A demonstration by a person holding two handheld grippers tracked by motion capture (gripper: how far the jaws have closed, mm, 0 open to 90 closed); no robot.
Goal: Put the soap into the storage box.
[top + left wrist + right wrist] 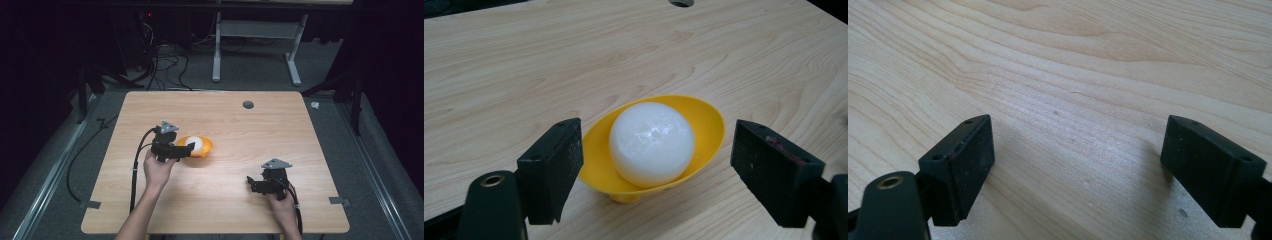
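Left gripper view looks along the left gripper point(656, 170), jaws spread wide either side of a yellow bowl point(709, 122) cradling a white ball point(651, 144), seemingly lined up to grasp. Right gripper point(1078, 170), jaws also apart, waits over bare table point(1073, 60), well apart.

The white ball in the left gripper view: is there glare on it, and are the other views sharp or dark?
Left gripper view: soft glare on top of the white ball; yellow bowl sharp. Right gripper view: table grain sharp, jaw shadows faint. High view: table evenly lit, surroundings very dark.
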